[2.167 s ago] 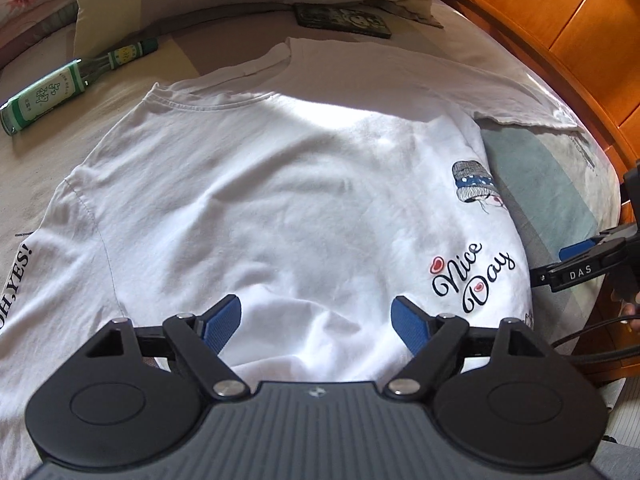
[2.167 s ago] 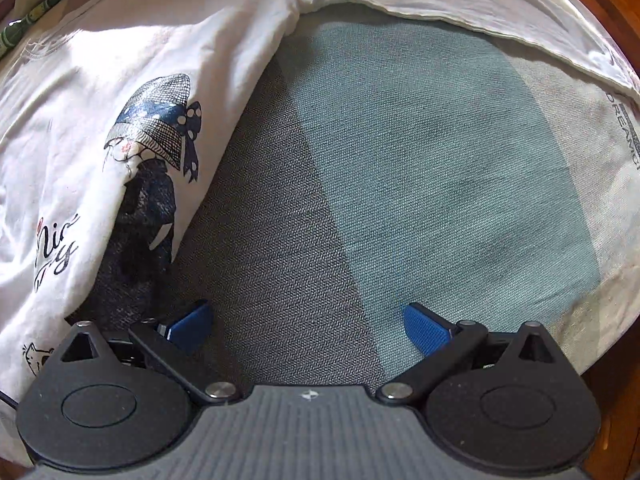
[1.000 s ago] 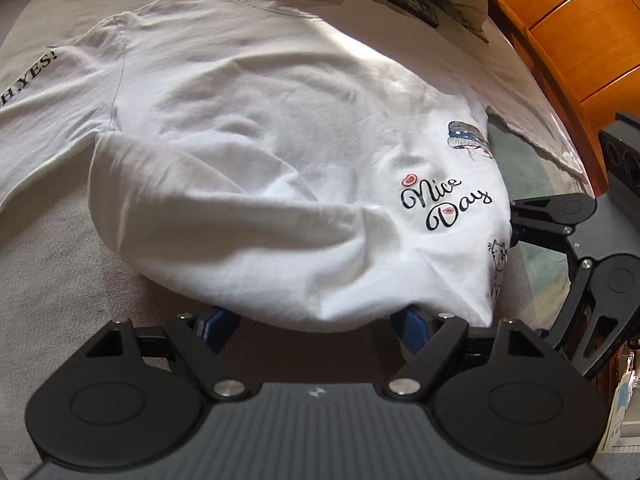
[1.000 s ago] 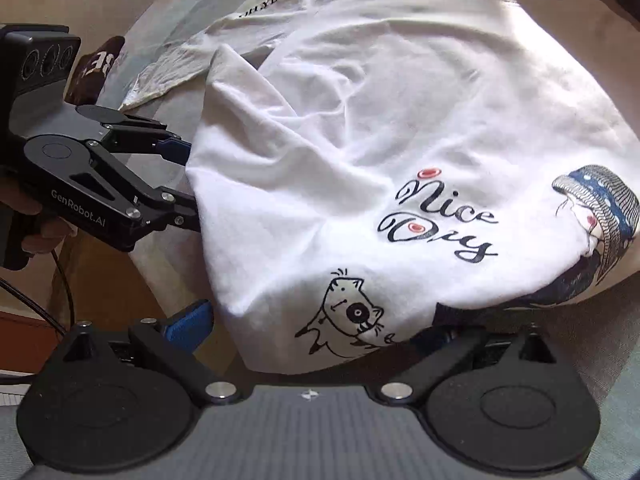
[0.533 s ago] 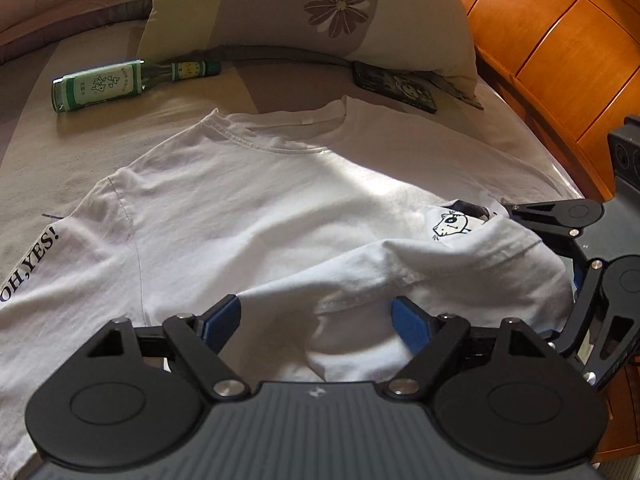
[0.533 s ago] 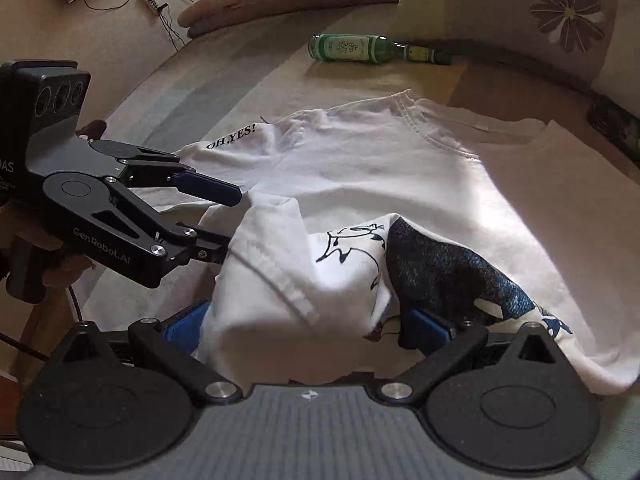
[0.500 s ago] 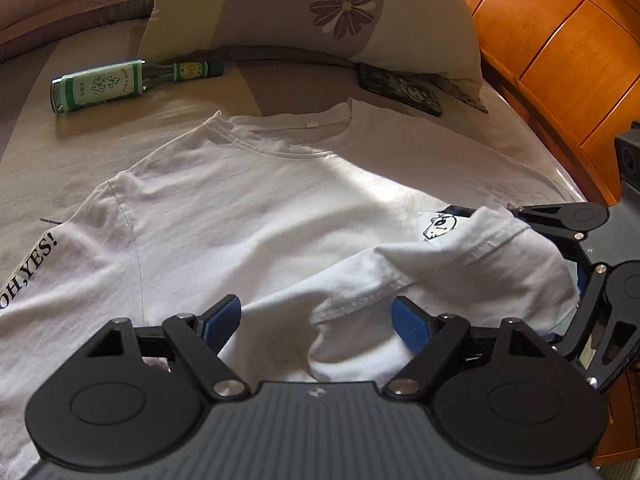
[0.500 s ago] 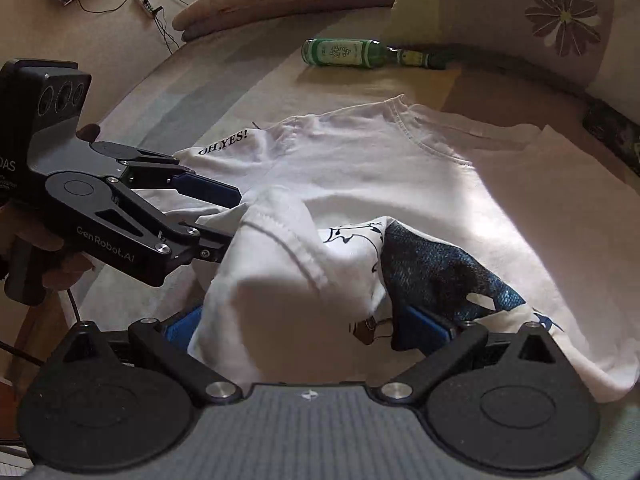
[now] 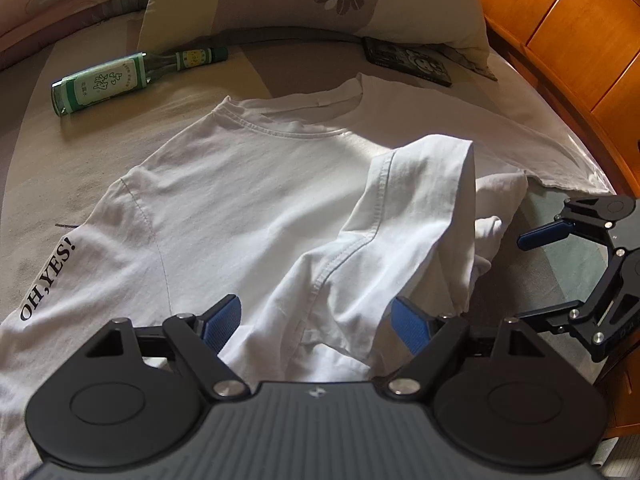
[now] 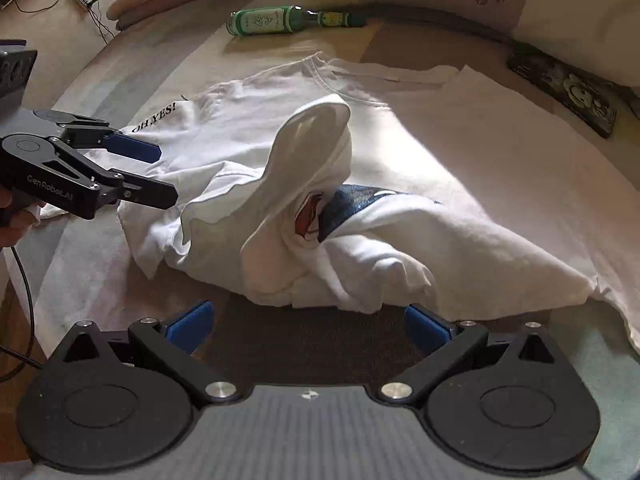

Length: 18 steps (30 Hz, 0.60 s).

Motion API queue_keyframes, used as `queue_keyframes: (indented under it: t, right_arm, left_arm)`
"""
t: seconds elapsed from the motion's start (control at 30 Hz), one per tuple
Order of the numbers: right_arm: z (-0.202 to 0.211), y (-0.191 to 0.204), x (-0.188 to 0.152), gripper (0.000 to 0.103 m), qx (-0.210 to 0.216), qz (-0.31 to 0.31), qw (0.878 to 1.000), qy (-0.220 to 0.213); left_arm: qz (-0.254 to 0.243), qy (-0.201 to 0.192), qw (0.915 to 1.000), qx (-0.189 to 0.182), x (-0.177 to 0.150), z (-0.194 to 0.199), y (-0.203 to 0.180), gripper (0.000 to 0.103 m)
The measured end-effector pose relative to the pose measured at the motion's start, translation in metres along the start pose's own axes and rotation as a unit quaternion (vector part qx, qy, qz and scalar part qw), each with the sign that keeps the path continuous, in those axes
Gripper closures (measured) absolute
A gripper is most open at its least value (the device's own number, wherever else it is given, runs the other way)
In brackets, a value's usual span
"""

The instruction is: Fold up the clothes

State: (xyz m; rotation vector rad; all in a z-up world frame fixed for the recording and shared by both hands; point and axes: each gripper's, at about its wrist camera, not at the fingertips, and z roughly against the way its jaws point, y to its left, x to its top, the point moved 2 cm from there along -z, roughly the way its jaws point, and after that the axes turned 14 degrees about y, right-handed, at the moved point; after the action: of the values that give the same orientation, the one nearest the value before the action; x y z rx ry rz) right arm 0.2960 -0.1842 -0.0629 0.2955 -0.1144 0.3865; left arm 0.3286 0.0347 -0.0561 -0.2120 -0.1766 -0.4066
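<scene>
**Hem bunched between my 2 claws, shirt runs away toward the pillow**

My left claw (image 9: 316,320) is spread wide, with a ridge of the shirt (image 9: 248,200) lying loose between its pads; nothing is pinched. My right claw (image 10: 308,326) is spread too, over bare bed (image 10: 304,344) just short of the cloth, holding nothing.

The shirt lies on the bed with its collar (image 9: 288,118) toward the pillow (image 9: 312,0) at the head end and its long axis running from there down to me. The lower part is flipped up into a crumpled heap (image 10: 304,208) at the near edge, standing rather than lying flat. That heap sits just ahead of both claws, the left one nearer since cloth already lies inside its gap. I judge the next move is to pinch the heap's corners and pull the fold flat toward the collar. A bottle (image 9: 116,80) lies well beyond the collar, out of the way
</scene>
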Motion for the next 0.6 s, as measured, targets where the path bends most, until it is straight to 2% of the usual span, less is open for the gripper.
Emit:
queue_keyframes:
  t: [0.17,0.27,0.5,0.6]
  right_arm:
    - [-0.029,0.005,-0.018,0.000,-0.007,-0.004,0.999,0.046]
    - [-0.046,0.006,-0.026,0.000,-0.030,-0.008,0.997,0.075]
    - [-0.061,0.027,-0.038,0.000,-0.093,0.060,0.990,0.090]
    - [-0.063,0.030,-0.041,0.000,-0.104,0.057,0.989,0.086]
  left_arm:
    - [-0.043,0.005,0.9990,0.012,-0.012,-0.009,-0.024,0.021]
    - [-0.056,-0.005,0.9976,0.039,-0.004,-0.017,-0.030,0.021]
    - [-0.037,-0.024,0.9953,0.086,0.017,-0.020,-0.014,0.021]
    - [-0.019,-0.028,0.9941,0.103,0.020,-0.014,-0.003,0.021]
